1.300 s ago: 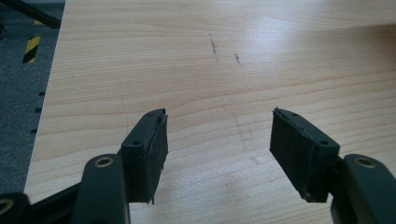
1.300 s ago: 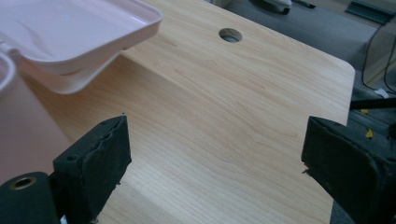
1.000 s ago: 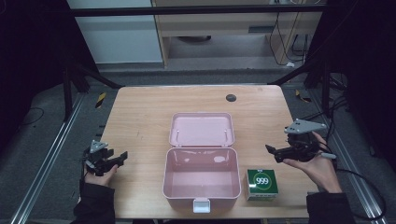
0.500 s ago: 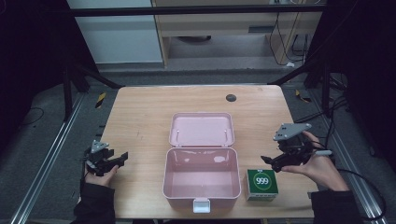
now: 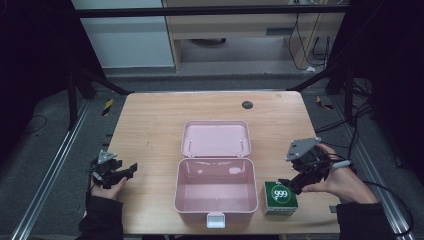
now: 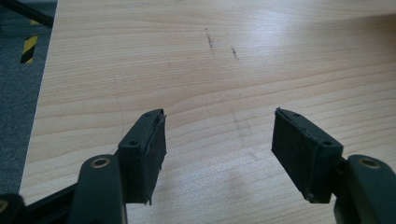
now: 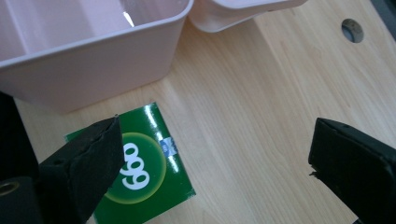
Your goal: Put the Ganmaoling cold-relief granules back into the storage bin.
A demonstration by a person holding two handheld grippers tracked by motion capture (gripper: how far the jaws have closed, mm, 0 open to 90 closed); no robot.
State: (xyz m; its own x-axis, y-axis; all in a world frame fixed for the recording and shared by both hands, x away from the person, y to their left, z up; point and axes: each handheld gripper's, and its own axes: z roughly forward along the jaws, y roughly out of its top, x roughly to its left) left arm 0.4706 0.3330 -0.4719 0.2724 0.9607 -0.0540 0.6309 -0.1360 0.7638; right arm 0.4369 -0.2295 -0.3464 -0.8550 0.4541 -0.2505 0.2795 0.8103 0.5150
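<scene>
Pink box point(image 5: 216, 197) sat lid-open at table point(image 5: 150, 125) centre, w/ green "999" carton point(image 5: 280, 198) just beside its right wall near the front edge. Right gripper point(image 5: 295, 184) hovered over the carton, jaws wide apart, nothing held. Left gripper point(image 5: 126, 170) rested at the table's left edge, jaws likewise spread & empty, well apart from the box.
</scene>
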